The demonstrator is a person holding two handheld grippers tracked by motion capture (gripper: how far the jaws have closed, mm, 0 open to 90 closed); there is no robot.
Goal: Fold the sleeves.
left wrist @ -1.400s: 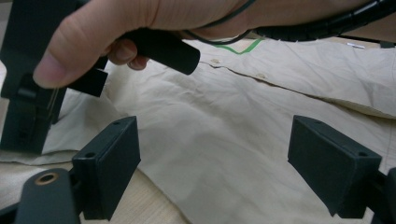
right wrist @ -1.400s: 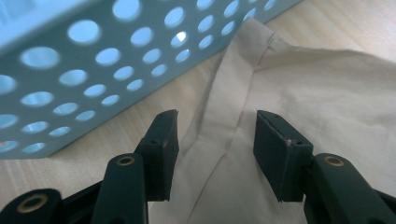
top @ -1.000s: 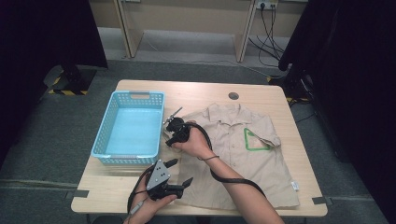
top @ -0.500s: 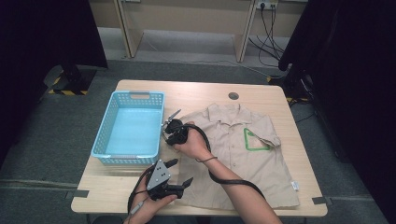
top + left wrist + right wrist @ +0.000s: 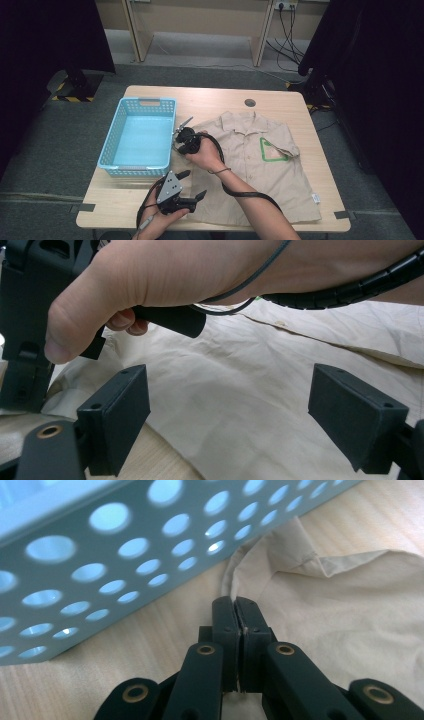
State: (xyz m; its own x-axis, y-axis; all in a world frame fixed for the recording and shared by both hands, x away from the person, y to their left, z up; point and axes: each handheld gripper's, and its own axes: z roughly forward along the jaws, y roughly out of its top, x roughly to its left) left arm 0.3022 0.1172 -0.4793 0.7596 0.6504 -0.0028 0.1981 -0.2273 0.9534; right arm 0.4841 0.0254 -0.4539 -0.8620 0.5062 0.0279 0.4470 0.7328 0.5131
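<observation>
Shirt (image 5: 260,165) lying flat beside basket (image 5: 112,150) | your right gripper (image 5: 235,605) pinching its sleeve edge, jaws just closing together | your left gripper (image 5: 230,410) hovering over hem, jaws apart

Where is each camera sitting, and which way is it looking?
High view: above the person's side of the table, looking forward and down; both forearms, left claw, right claw.
Left gripper view: rides the left claw, jaws apart, looking across the shirt at the right hand.
Right gripper view: rides the right claw, its jaws just closed on the sleeve beside the blue basket.
All three share the beige shirt.
</observation>
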